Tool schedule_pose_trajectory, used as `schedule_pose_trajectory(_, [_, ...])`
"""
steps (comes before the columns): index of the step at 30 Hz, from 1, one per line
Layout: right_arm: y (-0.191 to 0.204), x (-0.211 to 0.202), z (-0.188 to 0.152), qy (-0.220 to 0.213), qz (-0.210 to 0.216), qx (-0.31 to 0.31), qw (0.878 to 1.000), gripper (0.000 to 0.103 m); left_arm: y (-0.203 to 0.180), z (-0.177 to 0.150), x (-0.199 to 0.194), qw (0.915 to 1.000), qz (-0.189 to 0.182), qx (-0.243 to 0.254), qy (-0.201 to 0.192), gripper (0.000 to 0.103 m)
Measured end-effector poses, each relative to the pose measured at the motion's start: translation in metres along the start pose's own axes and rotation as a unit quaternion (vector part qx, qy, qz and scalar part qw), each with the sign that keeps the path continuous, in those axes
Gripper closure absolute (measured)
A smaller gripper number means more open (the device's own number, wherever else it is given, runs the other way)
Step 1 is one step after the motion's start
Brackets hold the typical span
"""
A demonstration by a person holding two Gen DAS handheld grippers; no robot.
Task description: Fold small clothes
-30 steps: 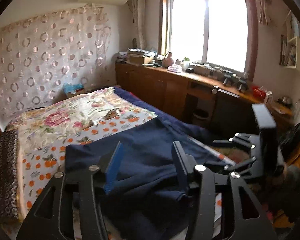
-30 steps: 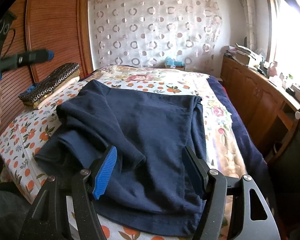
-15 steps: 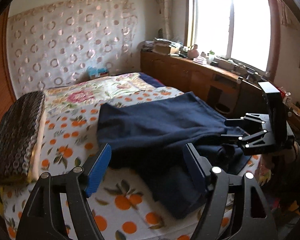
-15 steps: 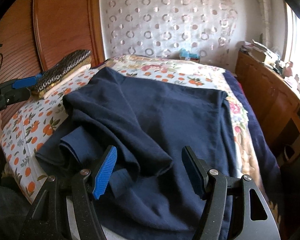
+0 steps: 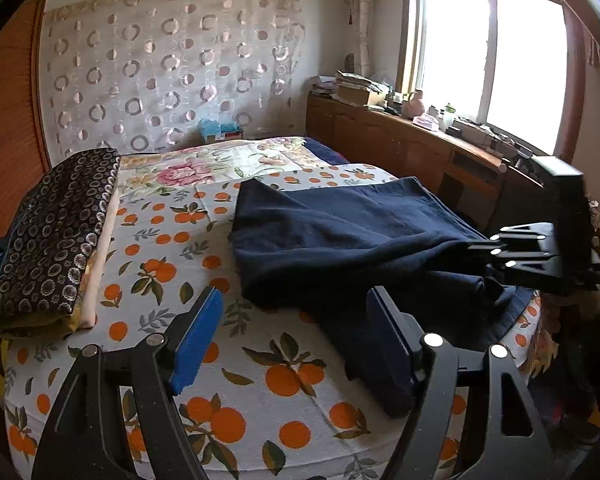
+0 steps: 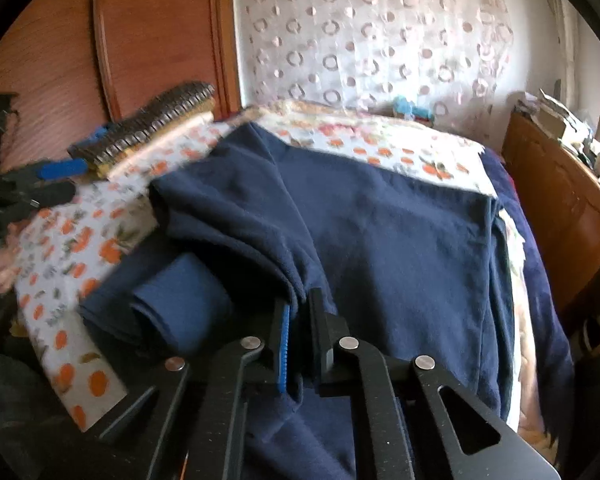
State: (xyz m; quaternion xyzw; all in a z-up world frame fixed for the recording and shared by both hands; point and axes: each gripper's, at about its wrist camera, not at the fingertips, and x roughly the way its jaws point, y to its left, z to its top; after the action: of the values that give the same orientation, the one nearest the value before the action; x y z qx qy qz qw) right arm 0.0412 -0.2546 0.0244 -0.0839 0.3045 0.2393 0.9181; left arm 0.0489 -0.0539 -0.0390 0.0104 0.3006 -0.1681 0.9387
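Observation:
A navy blue garment [image 5: 340, 236] lies loosely bunched on the orange-print bed sheet [image 5: 260, 380]. In the right wrist view the same garment [image 6: 400, 240] spreads across the bed, with a rolled sleeve at its near left. My right gripper [image 6: 300, 320] is shut on a fold of it at the near edge; the left wrist view shows this gripper [image 5: 532, 252] at the garment's right side. My left gripper [image 5: 296, 340] hangs open over the sheet, nothing between its fingers, and the garment's near corner lies by its right finger. It also shows at the far left [image 6: 40, 184].
A folded dark patterned blanket stack [image 5: 52, 236] lies on the bed's left side. A wooden cabinet [image 5: 400, 152] with clutter runs under the window on the right. A wooden wardrobe [image 6: 160, 40] stands at the left, and a spotted curtain covers the far wall.
My right gripper's jaws have shut on a fold of the navy garment. My left gripper has swung left and down over the sheet and stands wider than a second ago.

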Motion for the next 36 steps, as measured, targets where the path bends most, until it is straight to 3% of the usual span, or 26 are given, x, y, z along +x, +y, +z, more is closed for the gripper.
schedule_pose_trajectory(5, [0.009, -0.036, 0.008, -0.058, 0.001, 0.0, 0.998, 0.096, 0.003, 0.001, -0.002, 1.0, 0.003, -0.005, -0.006, 0.028])
schedule_pose_trajectory(9, [0.009, -0.064, 0.014, -0.093, -0.03, 0.011, 0.995, 0.097, 0.002, 0.002, -0.004, 0.9999, 0.006, -0.001, -0.009, 0.028])
schedule_pose_trajectory(15, [0.005, -0.101, 0.007, -0.111, -0.057, 0.014, 0.992, 0.097, 0.0, 0.002, -0.005, 0.9999, 0.003, 0.0, -0.011, 0.028])
schedule_pose_trajectory(22, [-0.029, -0.093, -0.029, -0.037, -0.107, 0.047, 0.992, 0.097, -0.002, 0.001, -0.005, 0.9999, 0.002, 0.001, -0.011, 0.028])
schedule_pose_trajectory(28, [-0.039, -0.083, -0.066, 0.006, -0.108, 0.071, 0.992, 0.096, -0.002, 0.001, -0.005, 0.9999, 0.003, 0.0, -0.012, 0.028])
schedule_pose_trajectory(31, [-0.035, -0.087, -0.066, 0.008, -0.116, 0.065, 0.991, 0.082, -0.003, 0.001, -0.005, 0.9999, 0.003, -0.001, -0.013, 0.028])
schedule_pose_trajectory(33, [-0.032, -0.093, -0.065, 0.005, -0.125, 0.059, 0.99, 0.059, -0.004, 0.001, -0.005, 0.9999, 0.004, 0.0, -0.013, 0.028])
schedule_pose_trajectory(36, [-0.033, -0.102, -0.058, -0.009, -0.141, 0.061, 0.988, 0.05, -0.005, 0.002, -0.006, 0.9999, 0.003, 0.0, -0.015, 0.028])
